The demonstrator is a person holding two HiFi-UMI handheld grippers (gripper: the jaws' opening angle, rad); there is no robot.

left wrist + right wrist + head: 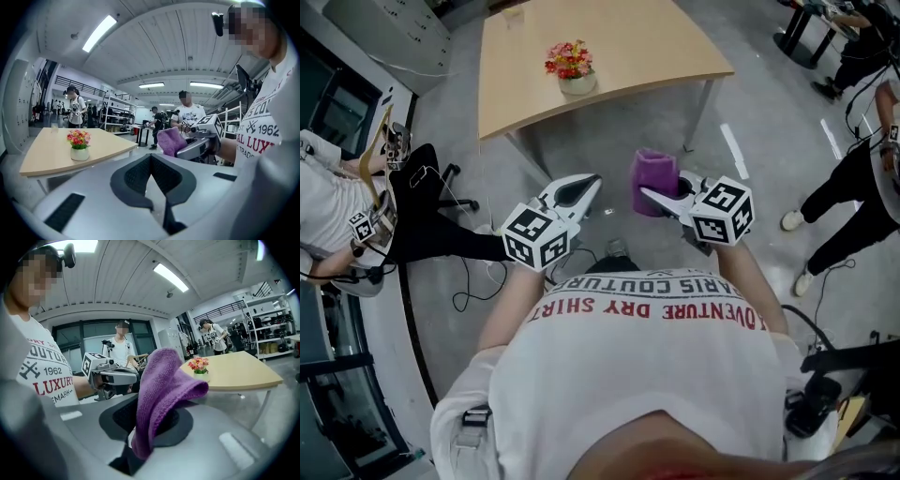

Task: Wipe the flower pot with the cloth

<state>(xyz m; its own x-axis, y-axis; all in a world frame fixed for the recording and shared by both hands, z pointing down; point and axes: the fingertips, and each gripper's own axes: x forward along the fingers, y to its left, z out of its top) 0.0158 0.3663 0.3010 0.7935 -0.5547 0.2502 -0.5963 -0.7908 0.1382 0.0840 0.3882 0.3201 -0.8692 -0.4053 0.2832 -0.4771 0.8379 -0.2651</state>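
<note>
The cloth (pixel 654 174) was in hand: the right gripper (pixel 649 194) had its jaws clamped on the purple fabric, which stood up in a fold above the tips and drooped to one side in the right gripper view. The left gripper (pixel 592 184) was pressed fully closed with nothing between its jaws. It was held out beside its partner, the two near each other in front of the person's chest. The flower pot (pixel 577 84), a small pale one with red and pink flowers (pixel 569 58), sat near the close edge of the wooden table (pixel 637 42), well apart from both grippers. So the picking-up part looked done, and that was about all. The cloth wasn't touching the pot, nothing was steadying it, and no wipe had been made as far as these views showed. By my reading nearly the whole job was left: closing the gap to the table, bringing the cloth against the pot's side and rubbing around it, perhaps with the left gripper bracing the pot.
</note>
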